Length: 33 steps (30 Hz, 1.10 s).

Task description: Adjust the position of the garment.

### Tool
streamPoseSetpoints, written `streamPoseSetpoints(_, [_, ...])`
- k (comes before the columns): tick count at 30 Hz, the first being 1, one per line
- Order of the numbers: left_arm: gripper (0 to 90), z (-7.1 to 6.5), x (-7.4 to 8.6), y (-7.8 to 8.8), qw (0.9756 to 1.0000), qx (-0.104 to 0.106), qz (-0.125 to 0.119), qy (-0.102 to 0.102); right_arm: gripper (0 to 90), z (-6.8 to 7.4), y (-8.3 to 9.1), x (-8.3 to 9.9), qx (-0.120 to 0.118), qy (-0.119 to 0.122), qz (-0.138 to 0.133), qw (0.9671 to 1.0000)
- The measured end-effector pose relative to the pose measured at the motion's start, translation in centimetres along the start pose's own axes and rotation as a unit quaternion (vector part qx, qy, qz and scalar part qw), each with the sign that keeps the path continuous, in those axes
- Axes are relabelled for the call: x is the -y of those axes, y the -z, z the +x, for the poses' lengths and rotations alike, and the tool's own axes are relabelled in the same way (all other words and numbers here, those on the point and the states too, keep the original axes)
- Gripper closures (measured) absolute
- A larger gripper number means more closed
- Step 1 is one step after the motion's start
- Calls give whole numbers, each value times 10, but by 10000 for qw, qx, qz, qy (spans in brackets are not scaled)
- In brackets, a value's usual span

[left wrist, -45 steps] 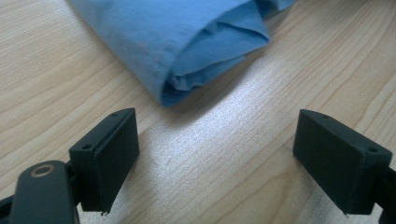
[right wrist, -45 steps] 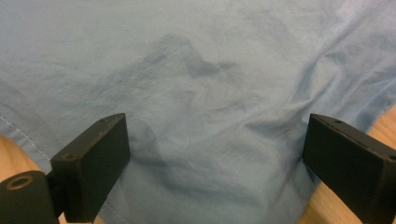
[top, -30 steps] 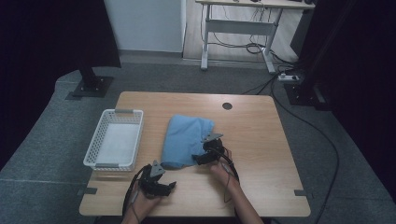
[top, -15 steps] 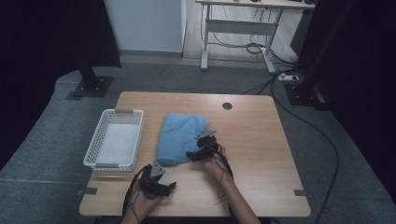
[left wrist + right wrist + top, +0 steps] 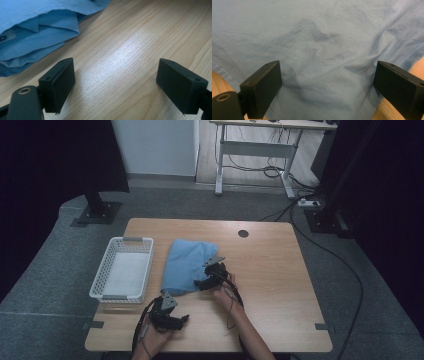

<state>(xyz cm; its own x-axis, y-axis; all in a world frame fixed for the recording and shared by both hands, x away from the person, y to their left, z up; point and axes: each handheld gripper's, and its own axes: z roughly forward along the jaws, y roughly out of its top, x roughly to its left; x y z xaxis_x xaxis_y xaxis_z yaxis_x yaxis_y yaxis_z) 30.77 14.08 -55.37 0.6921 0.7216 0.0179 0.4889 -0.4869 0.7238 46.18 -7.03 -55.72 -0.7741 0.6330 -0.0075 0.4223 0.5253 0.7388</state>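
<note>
Both pairs of jaws stand wide apart and grip nothing. You hold two grippers: your left gripper [image 5: 181,320] sits near the front edge of the desk [image 5: 280,285], and your right gripper [image 5: 204,283] is farther in, at the near right edge of the blue shirt [image 5: 189,264]. Count the things on the desk and you get one folded blue shirt and one white basket [image 5: 123,269]; a single dark round hole [image 5: 243,233] marks the far side of the desktop. The shirt lies near the middle of the desk, just beside the basket on the basket's right. In the right gripper view your right gripper [image 5: 327,92] looks straight onto the shirt [image 5: 319,42]: the wrinkled blue cloth spreads under and beyond both jaws, with bare wood showing at the lower corners, and whether the jaw tips touch the cloth you cannot tell. In the left gripper view your left gripper [image 5: 115,87] has bare wood [image 5: 140,47] between its jaws, while the shirt's [image 5: 37,30] folded, layered edge lies ahead and off to the upper left of that picture, near the jaw on that side but apart from it.
</note>
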Motion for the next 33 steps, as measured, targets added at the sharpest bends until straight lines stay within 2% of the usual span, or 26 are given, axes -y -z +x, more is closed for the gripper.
streamPoseSetpoints(9, [145,0,0,0,10000,40,6,-35,77,-1,-1,-1,-39,41,-20,10000])
streamPoseSetpoints(14, [145,0,0,0,10000,39,6,-37,89,-2,2,0,-136,94,-44,9999])
streamPoseSetpoints(16, [145,0,0,0,10000,38,7,-39,112,-3,6,-1,-130,116,-146,9997])
streamPoseSetpoints(18, [145,0,0,0,10000,39,6,-36,124,-3,10,-2,-232,72,-214,9995])
streamPoseSetpoints(21, [144,0,0,0,10000,39,7,-38,125,-1,17,-5,-282,71,-166,9994])
streamPoseSetpoints(24, [144,0,0,0,10000,39,12,-41,125,2,25,-7,-293,161,-213,9992])
streamPoseSetpoints(33, [140,0,0,0,10000,33,8,-22,133,5,47,-7,-337,237,-269,9988])
